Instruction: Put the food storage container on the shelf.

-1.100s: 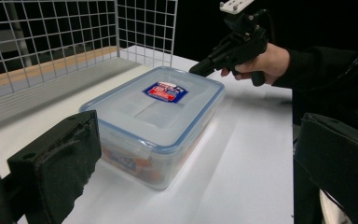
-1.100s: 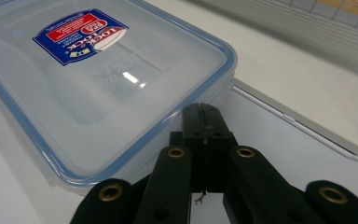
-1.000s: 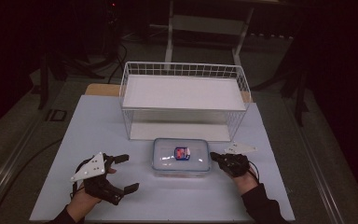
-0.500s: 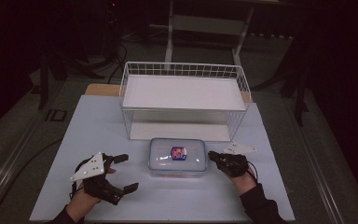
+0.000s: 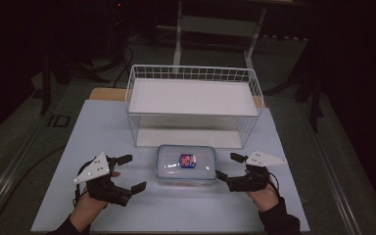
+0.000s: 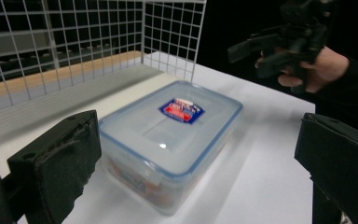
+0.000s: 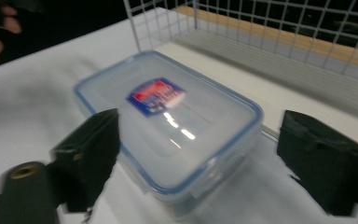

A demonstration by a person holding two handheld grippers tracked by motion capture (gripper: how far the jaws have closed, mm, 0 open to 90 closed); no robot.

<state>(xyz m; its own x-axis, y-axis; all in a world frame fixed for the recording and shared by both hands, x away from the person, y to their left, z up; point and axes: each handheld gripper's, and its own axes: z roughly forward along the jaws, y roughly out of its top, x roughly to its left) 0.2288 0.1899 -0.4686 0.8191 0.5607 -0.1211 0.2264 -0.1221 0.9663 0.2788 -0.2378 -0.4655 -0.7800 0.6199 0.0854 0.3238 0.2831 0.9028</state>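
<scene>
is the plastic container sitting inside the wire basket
No, the container stands on the white table in front of the wire basket, between the two grippers.

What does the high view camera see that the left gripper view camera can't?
High view: the whole white wire basket, the pale rectangular table, the dark floor around it, and the left tongs, open, in a hand.

Left gripper view: a close side look at the clear plastic box with a blue-edged lid, with something reddish low inside, though I cannot tell what.

Both: that box and its red and blue sticker, the basket's wire wall, the white tabletop, and the right tongs, open, beside the box.
</scene>
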